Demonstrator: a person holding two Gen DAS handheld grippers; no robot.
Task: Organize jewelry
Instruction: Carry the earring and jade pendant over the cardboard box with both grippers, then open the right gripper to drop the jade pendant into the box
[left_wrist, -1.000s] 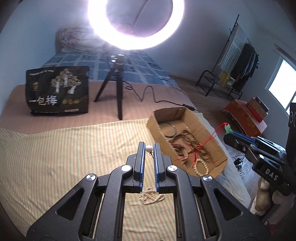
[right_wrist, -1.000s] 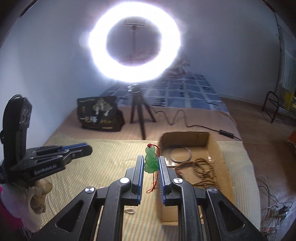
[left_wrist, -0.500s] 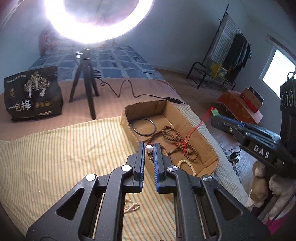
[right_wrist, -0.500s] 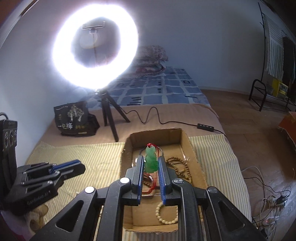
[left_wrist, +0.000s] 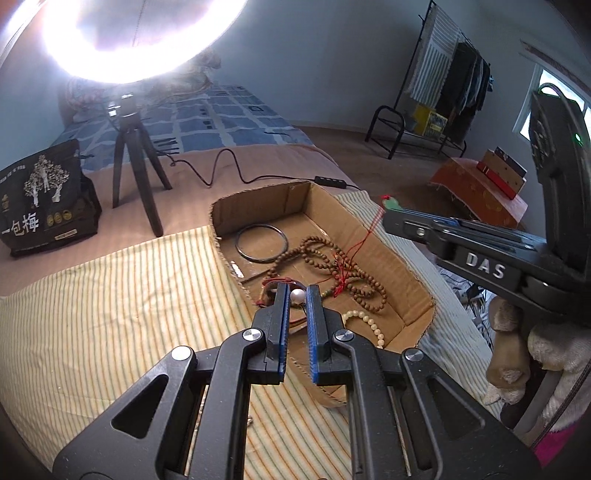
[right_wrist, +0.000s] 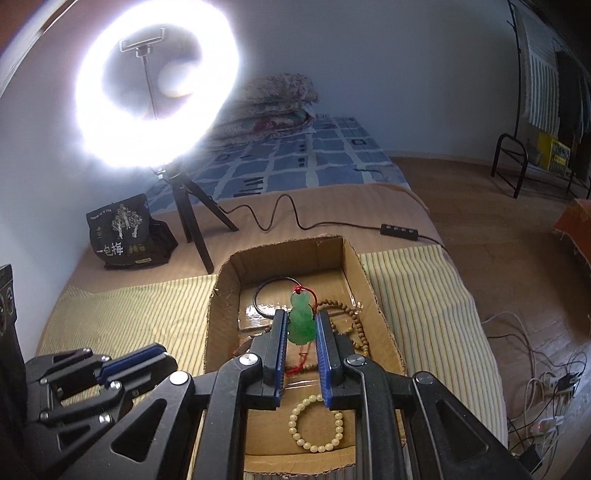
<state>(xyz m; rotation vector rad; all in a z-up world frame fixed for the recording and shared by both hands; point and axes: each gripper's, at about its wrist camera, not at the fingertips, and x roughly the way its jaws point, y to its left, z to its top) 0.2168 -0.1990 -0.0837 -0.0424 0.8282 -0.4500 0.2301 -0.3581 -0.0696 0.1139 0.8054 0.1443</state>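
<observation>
Left gripper (left_wrist: 297, 295): jaws narrow, clamped on a white pearl (left_wrist: 297, 295) at the fingertips. What hangs from the pearl is hidden behind the fingers; whether a strand trails below cannot be told. The tips sit over the near-left wall of the box (left_wrist: 413, 273), just inside its rim.

Right gripper (right_wrist: 301, 325): jaws narrow, clamped on a green pendant (right_wrist: 301, 320) whose lower lobe is pinched between the pads and upper lobe stands clear above them. Its red cord (right_wrist: 312, 295) loops at 12 o'clock and drops behind the pendant; the lower end is partly masked by the fingers. In the left view, only the pendant's tip shows at the gripper's nose.

Box contents: black bangle (left_wrist: 261, 243) at 12 o'clock, brown beads (left_wrist: 354, 280) tangled at centre with red thread, cream bracelet (right_wrist: 316, 422) at 6 o'clock, part cut off by the left fingers in the left view. A dark red-wrapped item beside the left fingertip is too obscured to identify.

Clearance: box floor is bare along its far end and near the 6 o'clock wall. The striped cloth (left_wrist: 110, 295) lies open at 9 o'clock. The tripod (left_wrist: 136, 166) under the ring light (right_wrist: 155, 85) and a black bag (left_wrist: 44, 195) stand well apart at 11 o'clock. The bed edge falls away at 3 o'clock
</observation>
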